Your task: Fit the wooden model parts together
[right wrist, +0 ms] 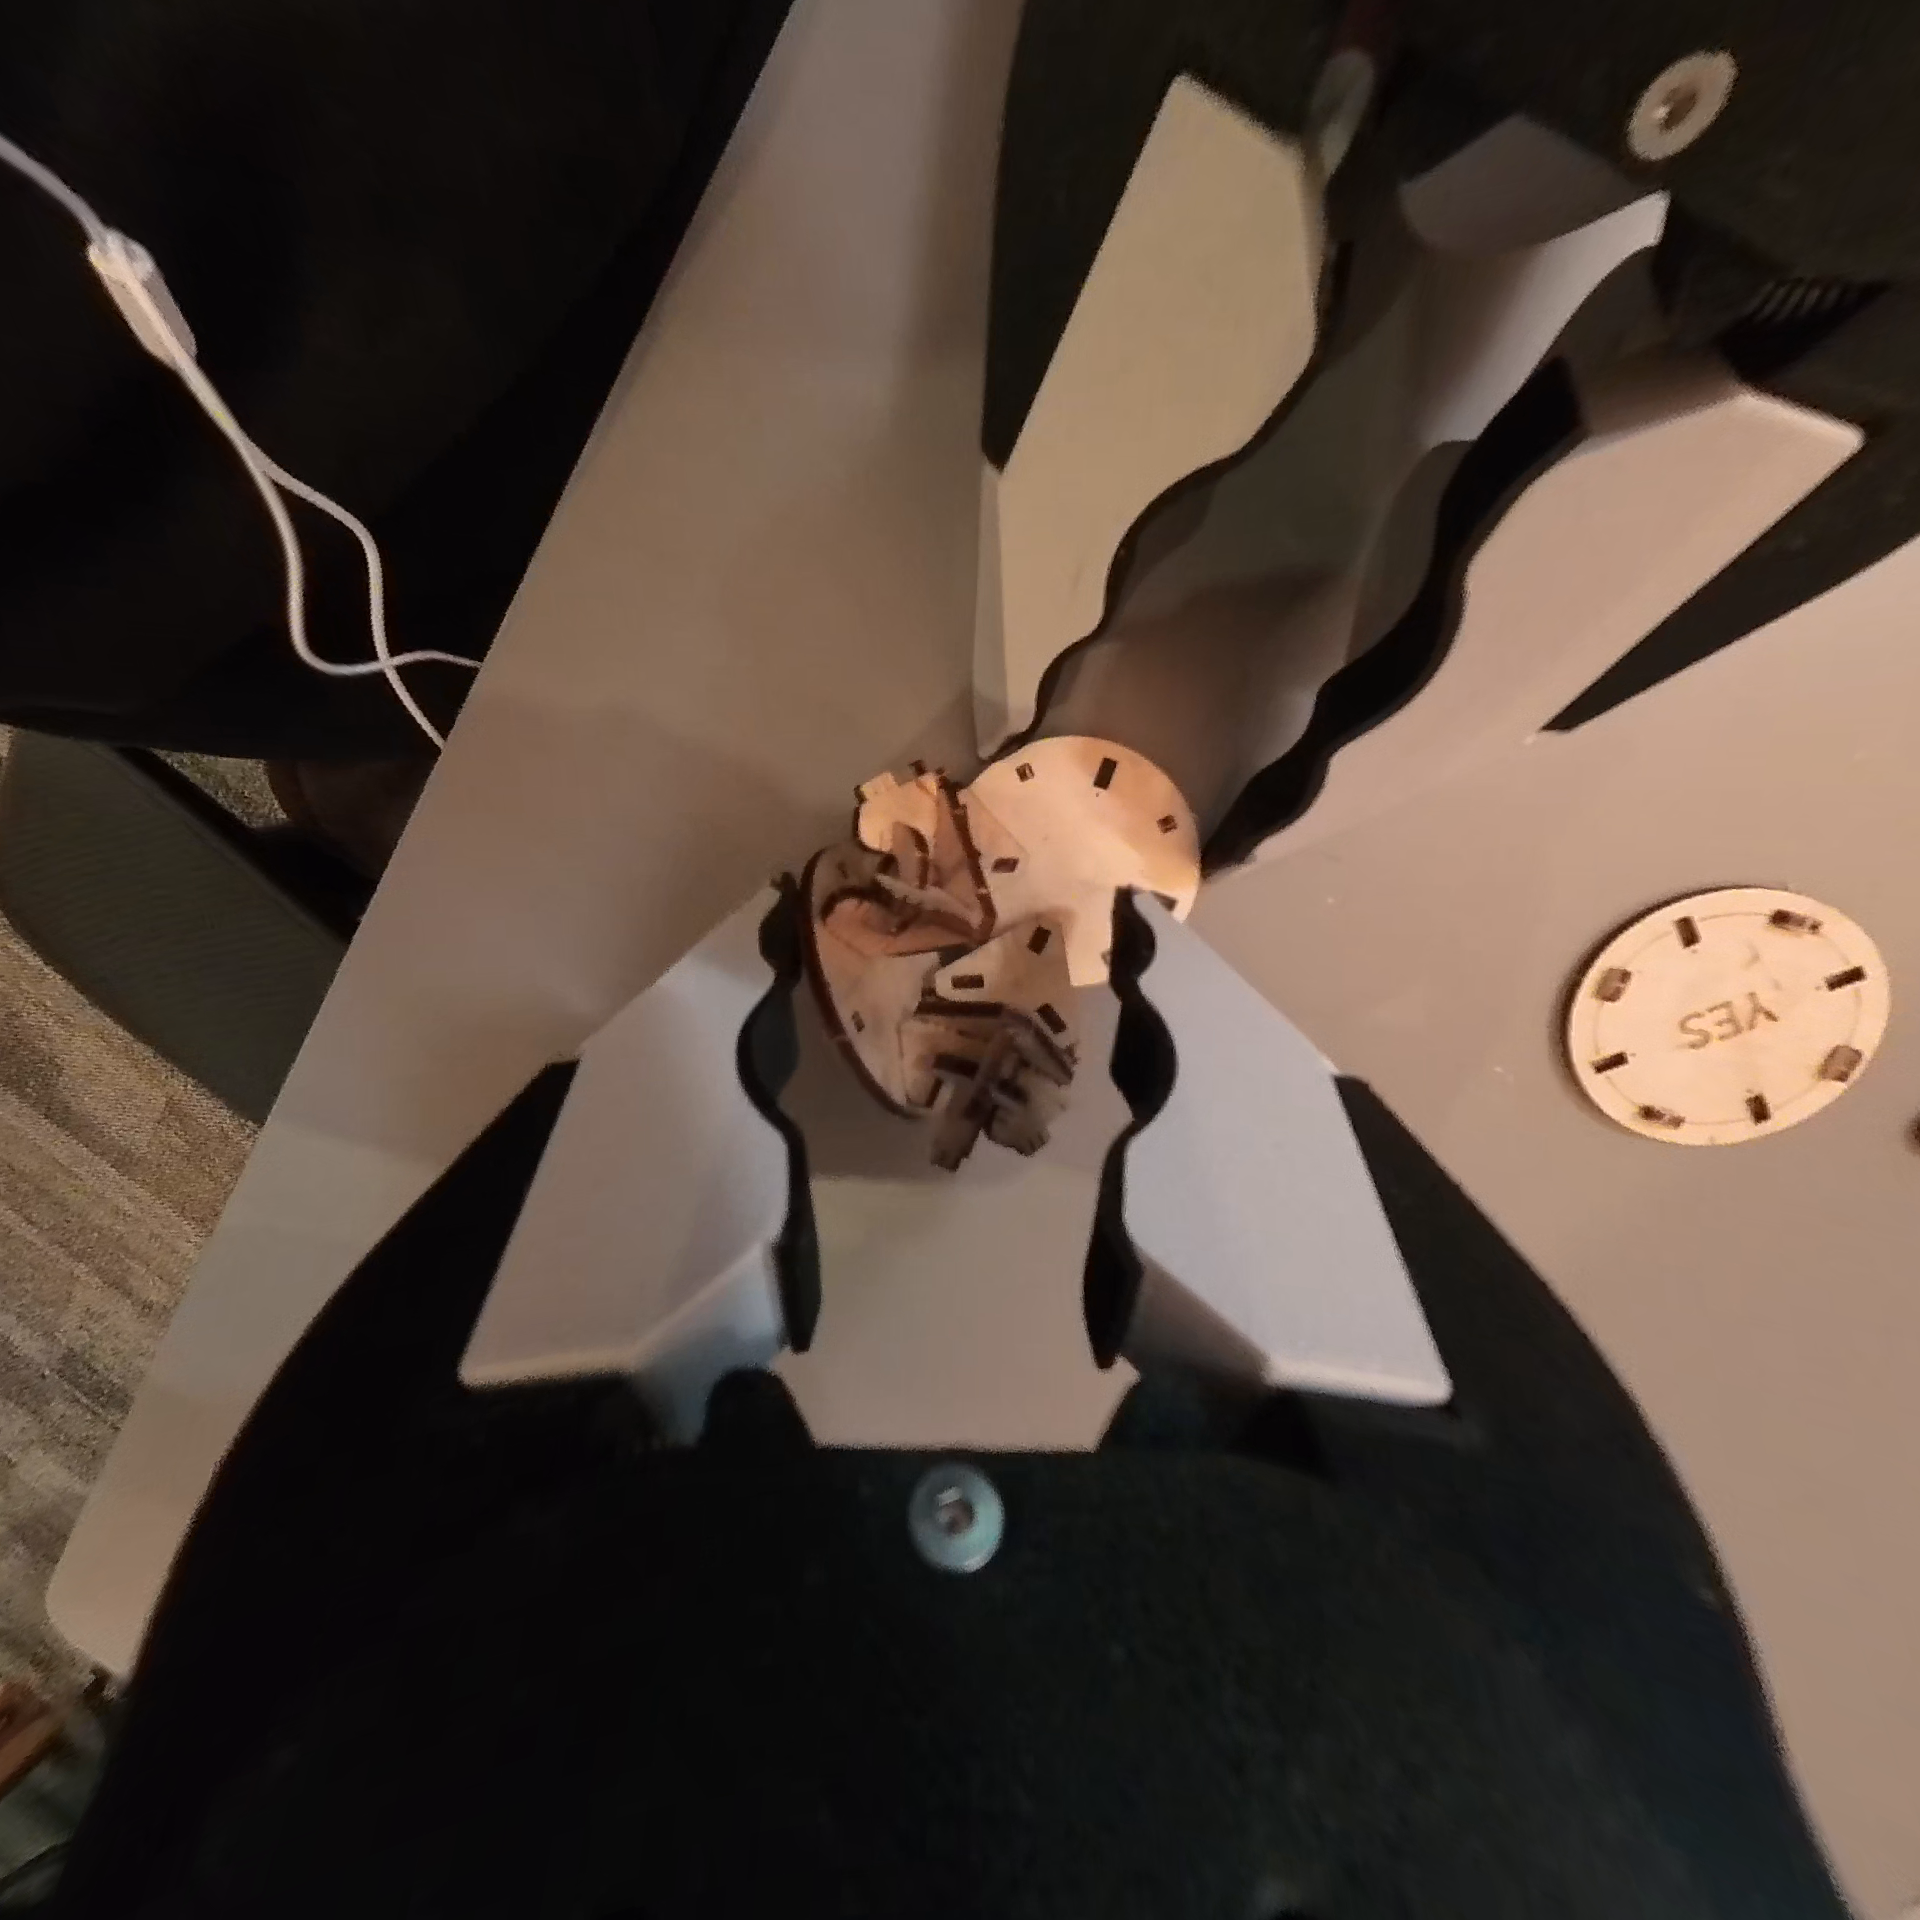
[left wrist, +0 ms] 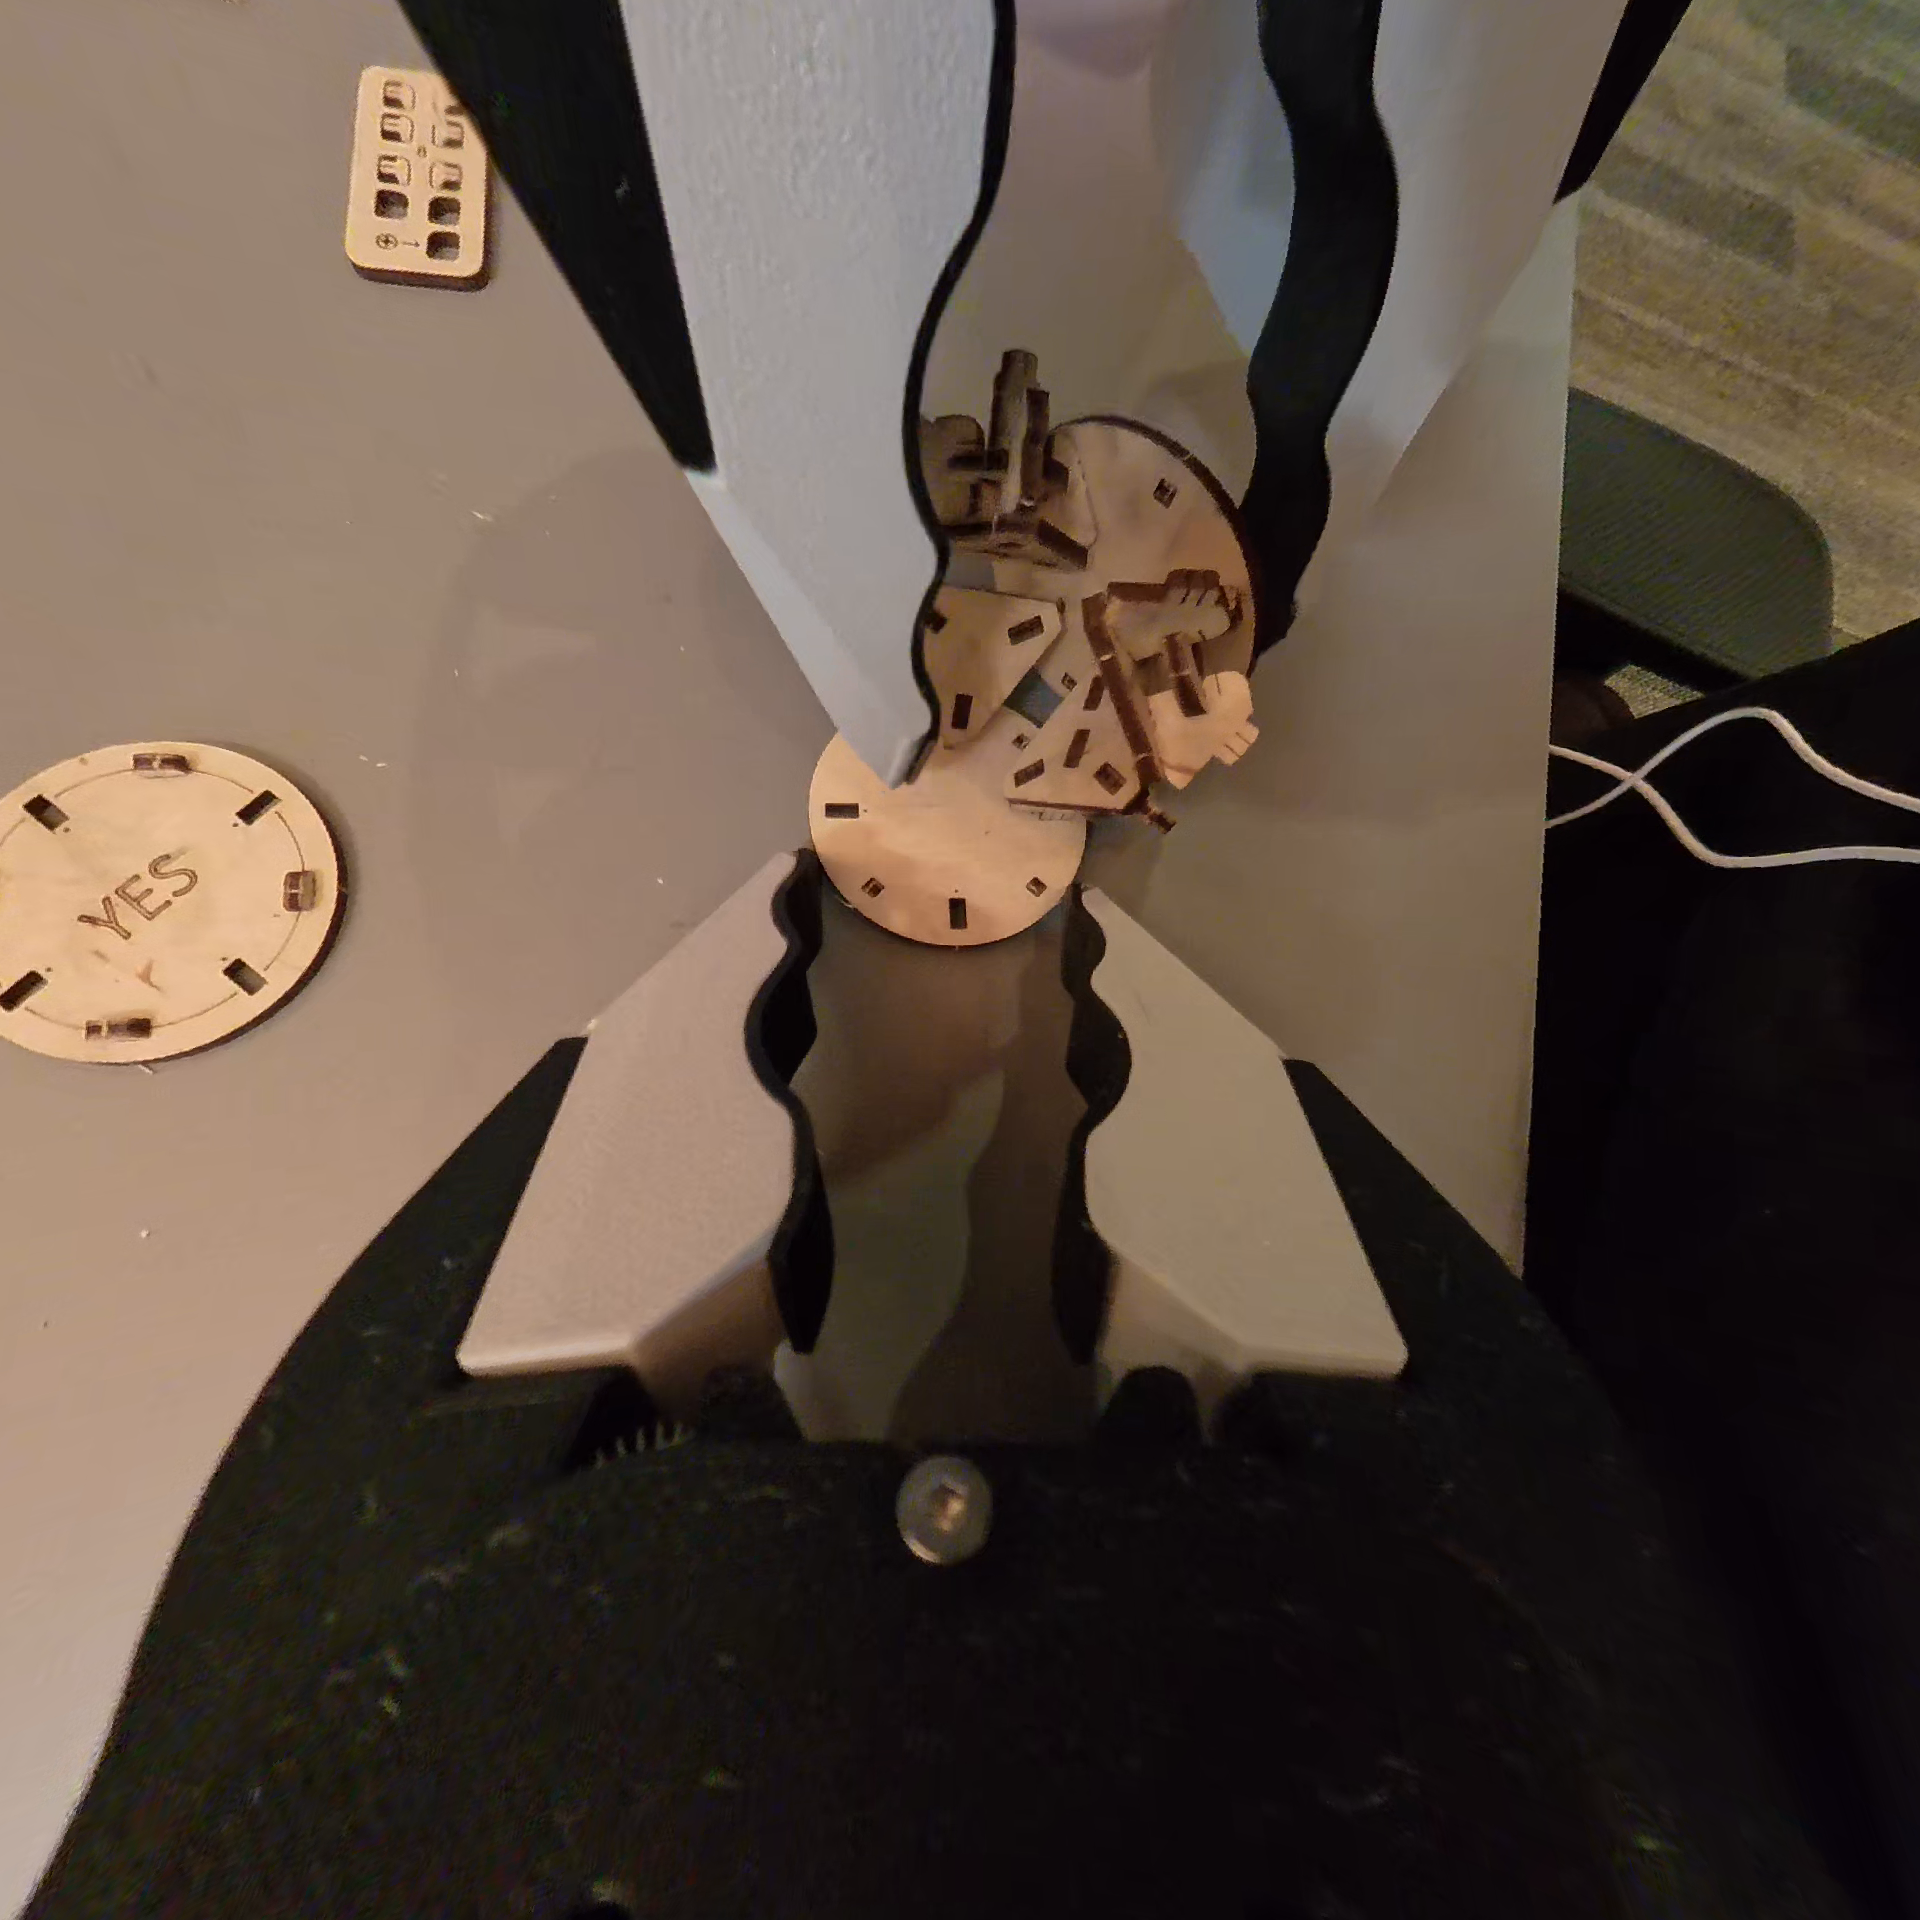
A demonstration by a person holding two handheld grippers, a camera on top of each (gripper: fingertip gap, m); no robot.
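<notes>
The right tongs pinch a laser-cut wooden assembly, a disc tilted on edge with slotted plates and interlocked pieces standing off its face; both pads press its sides. The left tongs are spread, their tips either side of the near rim of a plain wooden disc with slots around its edge, not gripping it as far as can be seen. That disc lies flat on the grey table, directly ahead of the left tongs and under the tip of the right ones, with the assembly's lower edge just above or touching it; which, I cannot tell. Off to the left tongs' left lie a lettered wooden disc and, farther ahead, a small wooden card.
</notes>
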